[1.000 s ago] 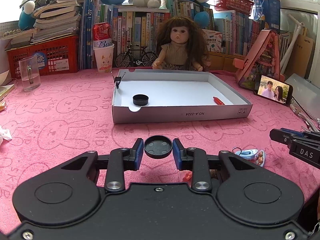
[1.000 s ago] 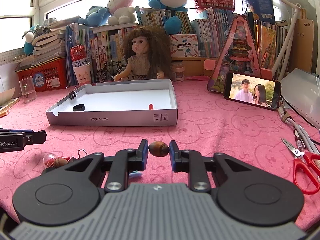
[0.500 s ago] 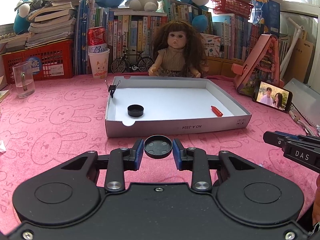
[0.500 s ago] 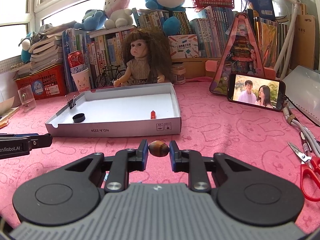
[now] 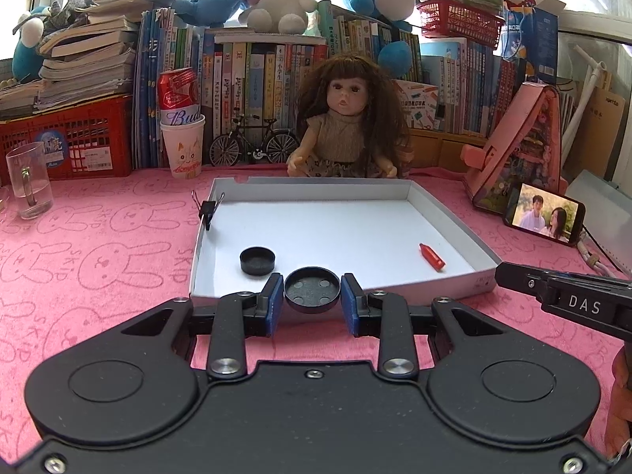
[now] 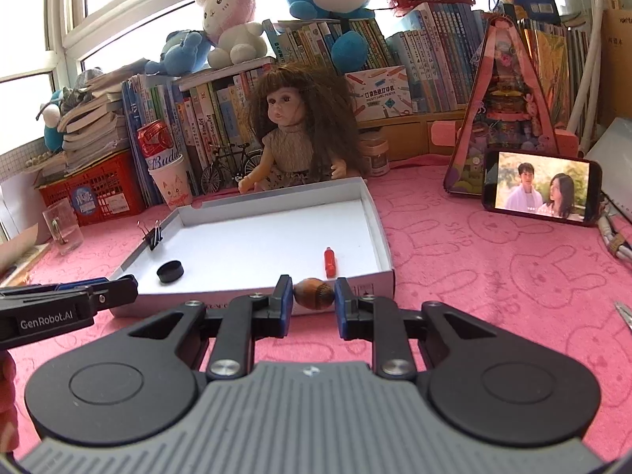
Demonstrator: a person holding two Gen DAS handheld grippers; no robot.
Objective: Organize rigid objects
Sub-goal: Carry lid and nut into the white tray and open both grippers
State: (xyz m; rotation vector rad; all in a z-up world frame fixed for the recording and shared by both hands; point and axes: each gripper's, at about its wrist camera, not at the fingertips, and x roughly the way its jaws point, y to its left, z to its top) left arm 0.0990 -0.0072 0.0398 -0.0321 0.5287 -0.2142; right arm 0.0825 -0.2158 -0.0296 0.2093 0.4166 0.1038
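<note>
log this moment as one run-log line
left tongs: shut on round black plastic cap | right tongs: shut on brown oval nut | both at white cardboard tray front edge

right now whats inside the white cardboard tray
The white cardboard tray holds a black round cap and a small red tube; a black binder clip grips its left wall. The grippers hide its near edge.

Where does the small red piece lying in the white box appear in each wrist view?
Left wrist view: the small red piece lies right of centre, near the white box's right wall.
Right wrist view: it lies at centre, just above the held brown object.
Shared landmark: the black binder clip on the box's left wall.
</note>
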